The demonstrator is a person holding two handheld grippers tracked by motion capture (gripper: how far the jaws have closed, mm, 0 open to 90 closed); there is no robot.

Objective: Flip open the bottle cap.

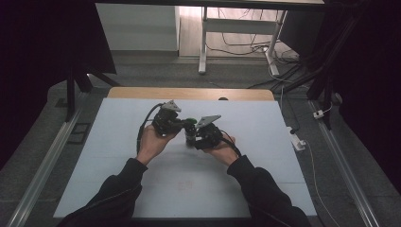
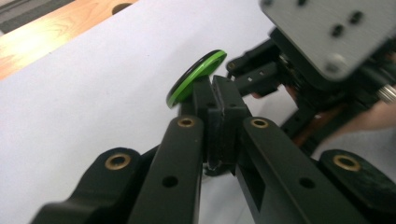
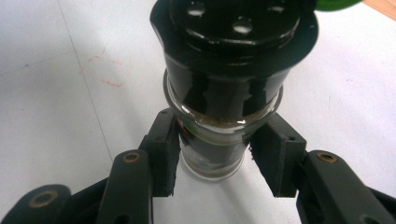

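While one jar [image 3: 219,140] stands, two hand-held grippers [image 1: 189,128] meet.

Jar [image 3: 219,140] — clear glass, glossy, capped by a shiny black plastic top [image 3: 233,32] with bright highlights. Green disc [image 2: 196,77] above the jar: smooth, glossy plastic, dark rim. Right gripper [image 3: 219,161] pads look matt and rubbery; left gripper [image 2: 219,121] arms are matt black plastic set with brass-coloured rivets. Table cover [image 1: 265,137] under the jar — matt, pale, faintly marked. Wood edge [image 1: 189,93] beyond it, smooth.
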